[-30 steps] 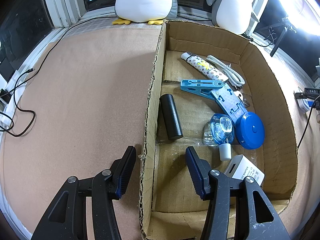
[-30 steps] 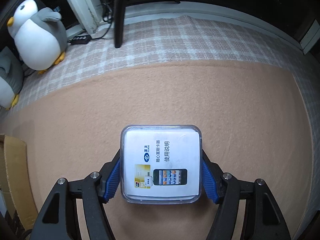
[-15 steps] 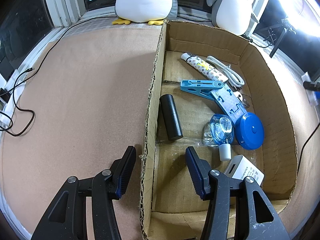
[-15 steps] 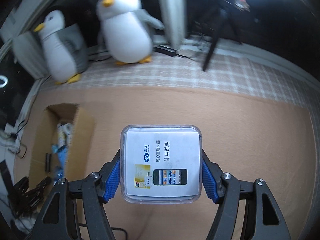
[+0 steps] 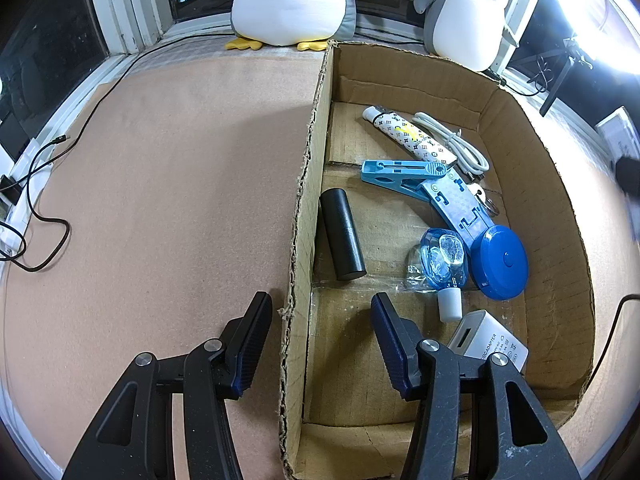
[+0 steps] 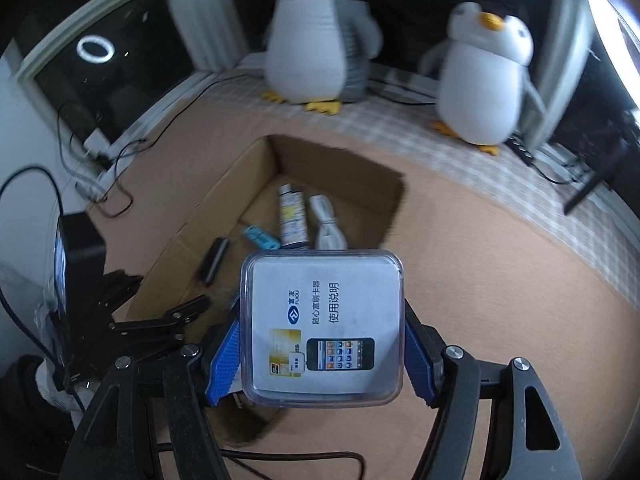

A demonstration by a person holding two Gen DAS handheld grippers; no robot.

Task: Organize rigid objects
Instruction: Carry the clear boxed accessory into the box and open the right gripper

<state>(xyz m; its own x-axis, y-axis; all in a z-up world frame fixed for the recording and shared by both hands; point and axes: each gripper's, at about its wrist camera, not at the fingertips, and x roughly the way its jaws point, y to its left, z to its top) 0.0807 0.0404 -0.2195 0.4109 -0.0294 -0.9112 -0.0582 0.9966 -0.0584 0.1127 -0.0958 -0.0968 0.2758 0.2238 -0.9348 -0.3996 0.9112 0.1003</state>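
The brown felt-covered bench (image 5: pixel 160 184) carries an open cardboard box (image 5: pixel 560 208), and two plush penguins (image 5: pixel 292 4) stand at the far edge of the bench, just behind the far wall of the box. The left gripper (image 5: pixel 320 336) is released, with its jaws wide apart: they stand on both sides of the left wall of the box near its near corner, one finger outside over the felt and one finger inside above the box floor, and nothing is between them. The right gripper (image 6: pixel 322 344) is clenched on a clear plastic case (image 6: pixel 322 328) with a printed card inside; its blue pads (image 6: pixel 226 356) press the left and right sides of the case, which is held flat in the air over the near right part of the box. Inside the box, a blue folding stand (image 5: pixel 436 192) lies in the middle, and a round blue tape measure (image 5: pixel 502 262) touches its near end. A black cylinder (image 5: pixel 342 234) lies beside the left wall. A white patterned tube (image 5: pixel 408 134) and a coiled white cable (image 5: pixel 452 142) lie side by side near the far wall. A white adapter (image 5: pixel 486 342) sits by the near wall, partly hidden behind the finger, and a small blue bottle (image 5: pixel 444 260) with a white cap lies just beyond it, next to the tape measure.
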